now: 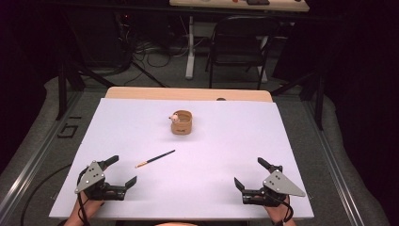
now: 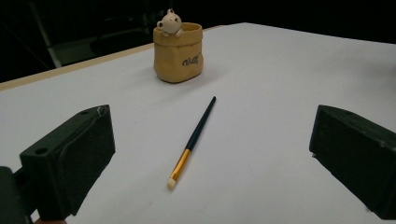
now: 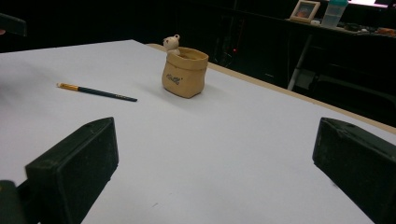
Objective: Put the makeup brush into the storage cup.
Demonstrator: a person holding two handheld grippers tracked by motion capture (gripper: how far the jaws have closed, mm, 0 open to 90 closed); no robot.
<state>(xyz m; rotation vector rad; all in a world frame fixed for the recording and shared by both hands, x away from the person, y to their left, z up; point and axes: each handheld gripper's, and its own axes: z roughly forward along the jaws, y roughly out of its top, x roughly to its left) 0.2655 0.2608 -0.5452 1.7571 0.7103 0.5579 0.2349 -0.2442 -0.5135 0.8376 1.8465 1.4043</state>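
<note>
Tabletop covered by a white sheet, wooden edge showing along the far side.

Left gripper rests at the near left corner of the sheet, held by a hand coming in from the bottom edge. Fingers spread wide, nothing between them. The left gripper view confirms it: both black fingers stand far apart at the frame sides, bare sheet in the gap.

Right gripper rests at the near right corner, mirror of the left, grey three-cornered plate on top. Its fingers are likewise spread wide and hold nothing; in the right gripper view the fingers frame open sheet.

Brush: thin, dark handle, gold ferrule, pale tip. Lies flat on the sheet, left of centre, slanted, pale tip toward the near left, handle end pointing toward the far right. It sits nearer the left gripper than the right, but apart from both. In the left gripper view the brush lies straight ahead between the two fingers, tip end nearest the camera, untouched.

Pouch-shaped holder: tan, soft-looking, upright, open at the top, small pale bear figure on its rim. Stands near the middle of the sheet, beyond the brush and apart from it. Dark script on its side in the left gripper view, too small to read with certainty.

Beyond the tabletop: a dark chair, cables on the floor.
</note>
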